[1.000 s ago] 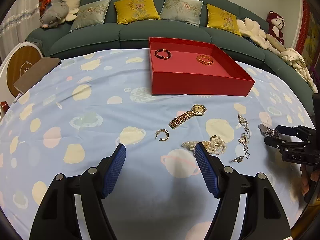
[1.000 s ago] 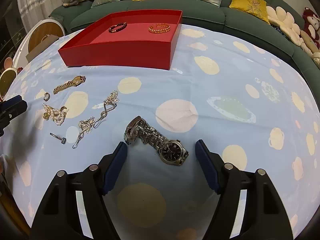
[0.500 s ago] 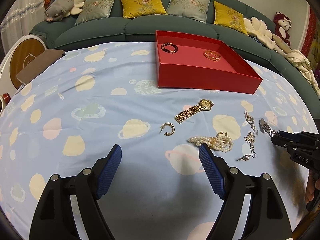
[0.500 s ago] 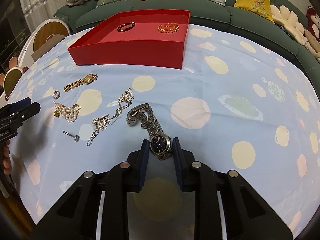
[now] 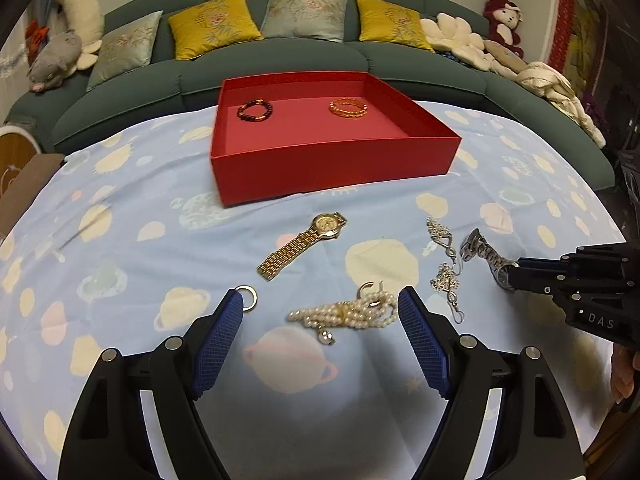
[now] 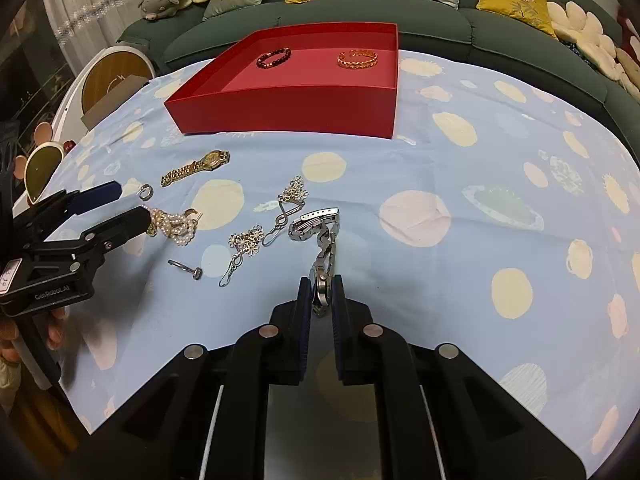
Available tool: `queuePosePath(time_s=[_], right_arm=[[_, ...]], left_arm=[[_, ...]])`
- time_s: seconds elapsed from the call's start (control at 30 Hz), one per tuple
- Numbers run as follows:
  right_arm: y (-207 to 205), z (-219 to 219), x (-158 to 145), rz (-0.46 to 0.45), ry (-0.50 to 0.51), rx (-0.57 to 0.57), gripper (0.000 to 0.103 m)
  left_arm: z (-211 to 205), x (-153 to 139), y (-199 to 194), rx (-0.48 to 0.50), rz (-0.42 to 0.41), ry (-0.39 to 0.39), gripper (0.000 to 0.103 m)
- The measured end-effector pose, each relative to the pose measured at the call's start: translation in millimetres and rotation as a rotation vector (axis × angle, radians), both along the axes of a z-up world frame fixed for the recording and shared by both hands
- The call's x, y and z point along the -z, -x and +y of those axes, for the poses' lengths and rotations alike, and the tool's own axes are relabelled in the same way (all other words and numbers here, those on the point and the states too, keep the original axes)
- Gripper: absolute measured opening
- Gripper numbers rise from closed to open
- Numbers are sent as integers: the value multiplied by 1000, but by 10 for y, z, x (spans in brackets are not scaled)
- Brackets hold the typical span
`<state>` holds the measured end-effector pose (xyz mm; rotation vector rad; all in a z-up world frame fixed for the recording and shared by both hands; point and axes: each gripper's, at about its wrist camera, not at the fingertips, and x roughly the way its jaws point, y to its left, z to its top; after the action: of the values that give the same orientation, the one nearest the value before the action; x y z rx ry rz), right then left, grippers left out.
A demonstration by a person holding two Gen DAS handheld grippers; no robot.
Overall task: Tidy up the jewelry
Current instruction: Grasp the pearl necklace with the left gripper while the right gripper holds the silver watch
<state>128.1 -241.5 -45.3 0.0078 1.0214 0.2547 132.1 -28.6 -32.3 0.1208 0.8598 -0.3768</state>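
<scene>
My right gripper [image 6: 321, 288] is shut on the silver watch [image 6: 320, 236], gripping its face edge-on while the band trails on the cloth; the watch also shows in the left wrist view [image 5: 486, 256]. My left gripper [image 5: 320, 316] is open, its fingers on either side of the pearl bracelet [image 5: 348, 314] on the cloth. A gold watch [image 5: 304, 246], a gold hoop earring [image 5: 248, 298], silver flower earrings [image 5: 446, 264] and a small ring [image 6: 186, 269] lie around. The red tray [image 5: 332, 164] holds a dark bead bracelet [image 5: 255, 110] and a gold bracelet [image 5: 347, 107].
The table wears a light blue planet-print cloth [image 6: 480, 184]. A green sofa [image 5: 280, 64] with cushions and plush toys runs behind it. A round white and wood stool [image 6: 114, 76] stands at the table's left.
My right gripper has closed on the silver watch and turned its face on edge. My left gripper has moved forward to the pearl bracelet, still open.
</scene>
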Motion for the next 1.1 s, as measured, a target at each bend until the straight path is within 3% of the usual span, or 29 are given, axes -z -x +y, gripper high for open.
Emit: queuePosePath(time_s=[0.13, 0.27, 0.4, 0.6, 0.7, 0.77, 0.87, 1.1], right_arm=[[15, -32, 15, 8, -15, 5, 9], [37, -74, 14, 14, -26, 8, 9], [47, -94, 13, 16, -30, 10, 9], [54, -123, 15, 18, -32, 15, 9], [49, -128, 16, 17, -31, 17, 9], [37, -125, 20, 18, -32, 18, 9], [25, -122, 25, 19, -34, 19, 10], [-16, -72, 99, 20, -5, 17, 16]], left_arm=[[-144, 55, -54, 143, 22, -7, 77], [-222, 144, -71, 205, 52, -25, 74], [-236, 229, -66, 237, 89, -40, 59], [-267, 259, 82, 250, 51, -82, 49], [-218, 247, 79, 237, 43, -76, 36], [-161, 238, 50, 226, 50, -51, 20], [-119, 222, 15, 220, 68, -15, 14], [-173, 214, 76, 235, 65, -22, 13]])
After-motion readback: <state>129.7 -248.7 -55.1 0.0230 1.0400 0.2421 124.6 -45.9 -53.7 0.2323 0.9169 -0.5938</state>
